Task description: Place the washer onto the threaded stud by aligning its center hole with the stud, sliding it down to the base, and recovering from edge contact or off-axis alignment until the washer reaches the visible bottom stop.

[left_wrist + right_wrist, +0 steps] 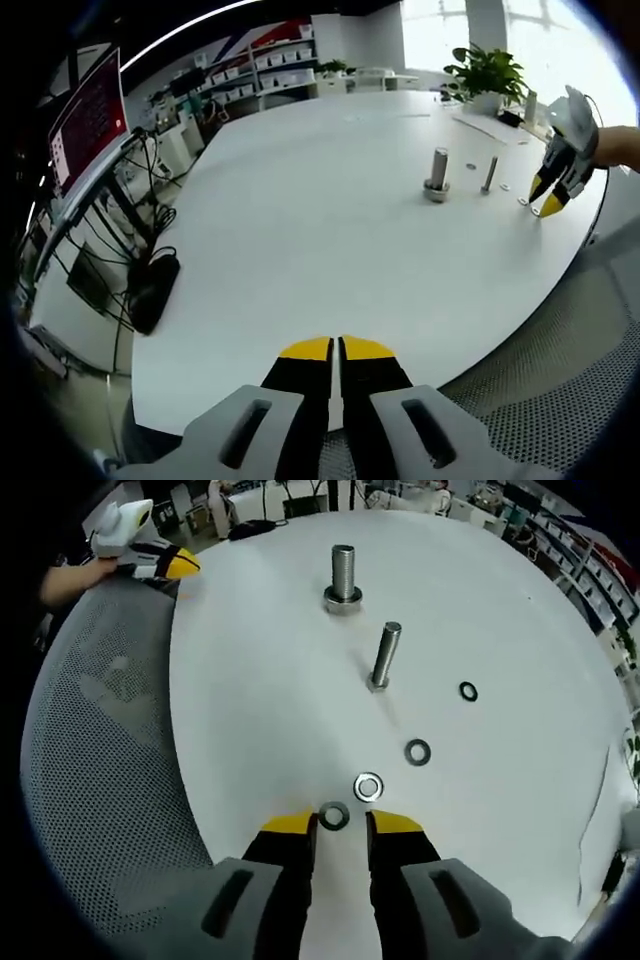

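On the white table [500, 600] lies a dark washer [333, 816], flat between the yellow tips of my right gripper [340, 823], which stands open around it. Beyond it lie a bright washer [368, 786] and two dark washers [418, 751], [468, 691]. A thin threaded stud [384, 655] stands upright farther on, with a thicker stud [343, 578] on a nut behind it. My left gripper [335, 348] is shut on nothing at the table's near edge, far from the thick stud [437, 175] and thin stud [489, 175]. It also appears as the left gripper [185, 565], and the right gripper [545, 200] comes in from the right.
A grey mesh chair back [100, 730] lies beside the table edge. A potted plant [490, 75] stands at the table's far side. A monitor [90, 115] with cables and shelving [270, 65] stand to the left. A person's hand [615, 145] holds the right gripper.
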### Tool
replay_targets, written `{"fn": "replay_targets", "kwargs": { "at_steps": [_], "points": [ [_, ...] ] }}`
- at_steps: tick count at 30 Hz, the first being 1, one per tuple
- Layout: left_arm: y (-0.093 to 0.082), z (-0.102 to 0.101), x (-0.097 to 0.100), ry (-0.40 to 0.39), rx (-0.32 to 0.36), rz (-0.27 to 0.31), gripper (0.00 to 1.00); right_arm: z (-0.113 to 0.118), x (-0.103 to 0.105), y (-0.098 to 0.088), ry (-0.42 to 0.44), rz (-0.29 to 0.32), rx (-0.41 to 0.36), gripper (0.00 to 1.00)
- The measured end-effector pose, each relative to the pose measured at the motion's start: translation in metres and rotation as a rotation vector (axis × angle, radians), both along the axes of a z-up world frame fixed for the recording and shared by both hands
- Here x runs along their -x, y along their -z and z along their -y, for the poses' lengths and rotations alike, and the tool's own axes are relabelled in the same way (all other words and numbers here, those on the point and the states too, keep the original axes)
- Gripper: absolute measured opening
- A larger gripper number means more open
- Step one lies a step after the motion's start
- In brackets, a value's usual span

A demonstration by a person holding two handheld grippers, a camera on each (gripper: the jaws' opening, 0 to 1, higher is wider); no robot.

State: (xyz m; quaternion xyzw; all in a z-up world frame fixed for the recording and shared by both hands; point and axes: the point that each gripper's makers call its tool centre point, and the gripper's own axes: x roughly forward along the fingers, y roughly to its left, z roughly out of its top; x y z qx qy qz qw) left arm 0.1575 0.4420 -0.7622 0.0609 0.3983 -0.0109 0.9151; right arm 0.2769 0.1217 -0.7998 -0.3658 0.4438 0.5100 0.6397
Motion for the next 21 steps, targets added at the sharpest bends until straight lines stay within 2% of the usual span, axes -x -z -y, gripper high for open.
{"fn": "replay_targets", "kwargs": {
  "at_steps": [6, 9, 21],
  "points": [
    [0.0004, -0.0007, 0.0006, -0.003, -0.002, -0.004, 0.0, -0.0018, 0.0039, -0.0002, -0.073, 0.0, 0.034, 0.19],
    [0.0011, -0.0007, 0.0009, -0.003, -0.003, -0.008, 0.0, -0.0011, 0.001, -0.0001, -0.048, -0.003, 0.04, 0.15],
    [0.0002, -0.0014, 0.0011, -0.009, -0.003, -0.006, 0.0, 0.0, 0.0015, -0.0012, -0.034, 0.019, 0.043, 0.13]
  ]
}}
